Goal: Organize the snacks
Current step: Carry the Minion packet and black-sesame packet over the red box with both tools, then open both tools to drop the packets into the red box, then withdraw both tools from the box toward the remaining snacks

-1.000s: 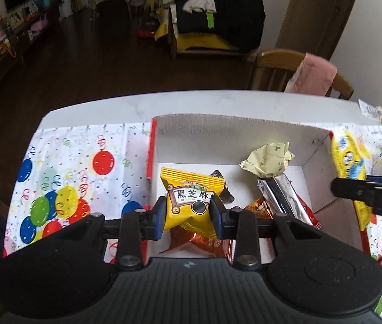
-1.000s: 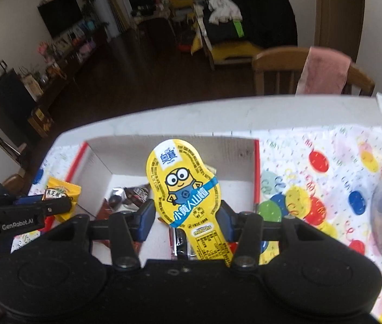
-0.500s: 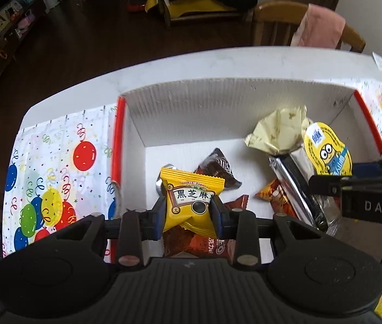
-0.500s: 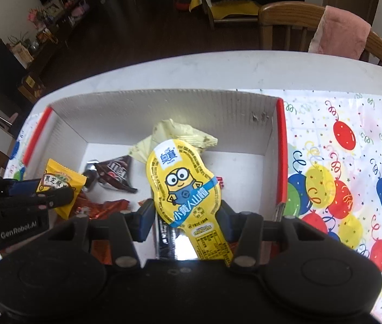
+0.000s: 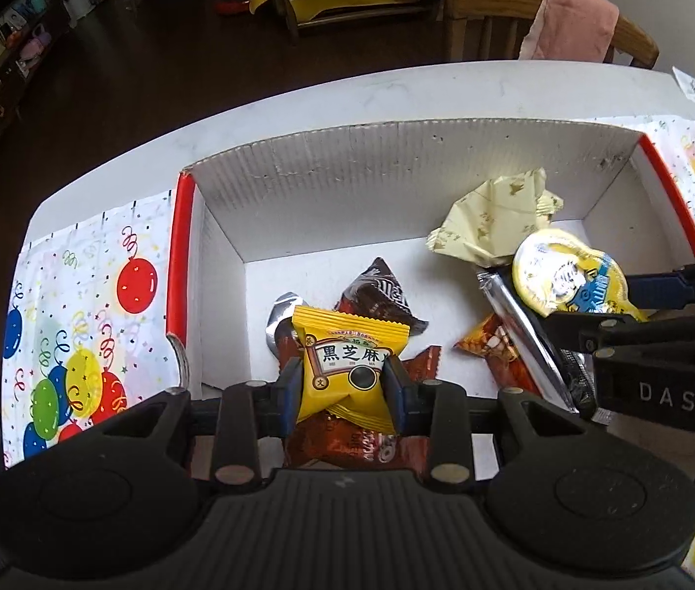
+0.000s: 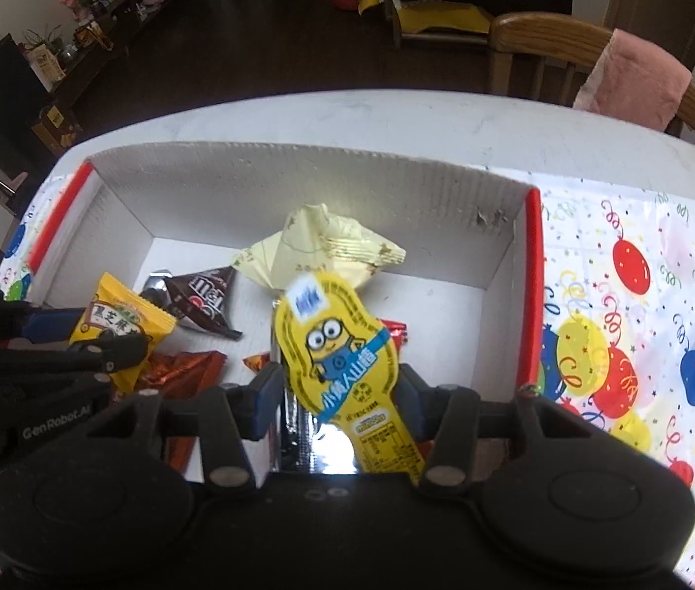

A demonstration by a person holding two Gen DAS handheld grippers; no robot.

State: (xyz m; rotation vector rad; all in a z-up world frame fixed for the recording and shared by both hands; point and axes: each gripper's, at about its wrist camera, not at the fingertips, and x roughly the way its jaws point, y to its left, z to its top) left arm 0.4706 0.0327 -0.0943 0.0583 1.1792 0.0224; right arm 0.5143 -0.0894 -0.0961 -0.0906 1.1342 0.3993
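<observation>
1. Left gripper (image 5: 346, 390) is clamped on a yellow sesame packet (image 5: 347, 366), blue pads pressing both sides. The packet hangs over the near left part of the white cardboard box (image 5: 396, 172).
2. Right gripper (image 6: 341, 396) is closed on a yellow Minion snack pack (image 6: 340, 344), held upright with a slight tilt, over the right half of the box. From the left wrist view the same pack (image 5: 566, 278) sits at the right, pinched between the black fingers.
3. On the box floor: a brown M&M's bag (image 5: 381, 292) behind the sesame packet, a reddish-brown wrapper (image 5: 352, 447) beneath it, an orange packet (image 5: 487, 341) near centre, a silver foil bar (image 5: 524, 329) running near to far on the right, and a crumpled pale yellow wrapper (image 5: 490, 216) toward the far right corner.
4. The silver foil bar lies just under the Minion pack; touching or not, cannot tell.
5. The box has red-edged side walls and stands on a white table (image 5: 396, 98) covered partly by a balloon-print cloth (image 5: 81, 314).
6. Beyond the far table edge: a wooden chair (image 6: 544, 44) with a pink cloth (image 6: 637, 78) draped over its back.
</observation>
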